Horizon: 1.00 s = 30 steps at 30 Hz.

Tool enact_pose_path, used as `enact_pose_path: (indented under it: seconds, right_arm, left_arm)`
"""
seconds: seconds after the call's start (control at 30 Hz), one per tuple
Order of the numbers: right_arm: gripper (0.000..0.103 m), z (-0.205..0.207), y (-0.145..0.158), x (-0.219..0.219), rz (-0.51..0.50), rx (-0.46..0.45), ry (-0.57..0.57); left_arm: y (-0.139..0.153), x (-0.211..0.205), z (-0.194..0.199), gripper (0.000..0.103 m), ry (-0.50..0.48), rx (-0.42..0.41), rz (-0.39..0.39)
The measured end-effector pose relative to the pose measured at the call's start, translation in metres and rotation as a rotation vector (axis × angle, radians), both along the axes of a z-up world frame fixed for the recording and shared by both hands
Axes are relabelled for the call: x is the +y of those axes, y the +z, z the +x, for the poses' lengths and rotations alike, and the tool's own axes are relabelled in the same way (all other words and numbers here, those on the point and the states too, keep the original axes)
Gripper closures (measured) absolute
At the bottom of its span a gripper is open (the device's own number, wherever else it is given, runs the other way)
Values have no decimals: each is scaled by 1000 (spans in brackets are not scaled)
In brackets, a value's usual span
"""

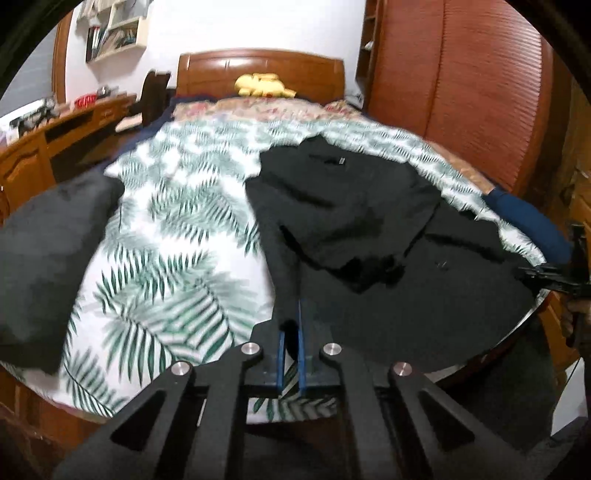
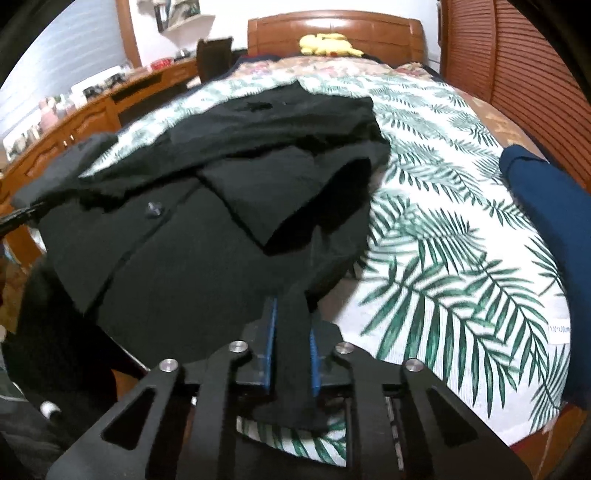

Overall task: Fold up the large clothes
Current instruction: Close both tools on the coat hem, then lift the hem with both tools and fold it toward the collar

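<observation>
Yellow plush toy by headboard; desk, perhaps cluttered.

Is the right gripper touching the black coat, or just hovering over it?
Touching. The right wrist view shows a strip of the black coat pinched between the right gripper and its blue-padded fingers, fabric hanging out below.

A home bedroom: a bed with wooden headboard mid-frame, wardrobe upper right, wall shelf upper left.
</observation>
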State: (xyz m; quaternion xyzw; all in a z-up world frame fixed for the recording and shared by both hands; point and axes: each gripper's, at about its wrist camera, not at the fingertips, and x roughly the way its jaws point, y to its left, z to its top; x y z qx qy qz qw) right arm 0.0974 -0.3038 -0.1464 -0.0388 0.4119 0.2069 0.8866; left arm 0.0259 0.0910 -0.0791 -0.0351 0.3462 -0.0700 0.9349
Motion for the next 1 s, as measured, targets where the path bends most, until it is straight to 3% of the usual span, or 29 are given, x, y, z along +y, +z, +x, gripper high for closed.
enact_pose_path:
  seconds: [0.13,0.4,0.83,1.0]
  right_arm:
    - [97,-3,30,6,-34,-91,-23]
    - [98,-17,104,5,43,-208,-1]
    - [98,-96,197,-17,157,-385,28]
    - [98,-123,221,-29,192,-442,41]
  left_arm:
    - [34,-13,-2,102,-23,-68,35]
    - [95,-32,-16,102,-70,-185,95]
    - [171,-8,-102,102,-41,-364,51]
    - [183,-4,-124,102,-36,-413,44]
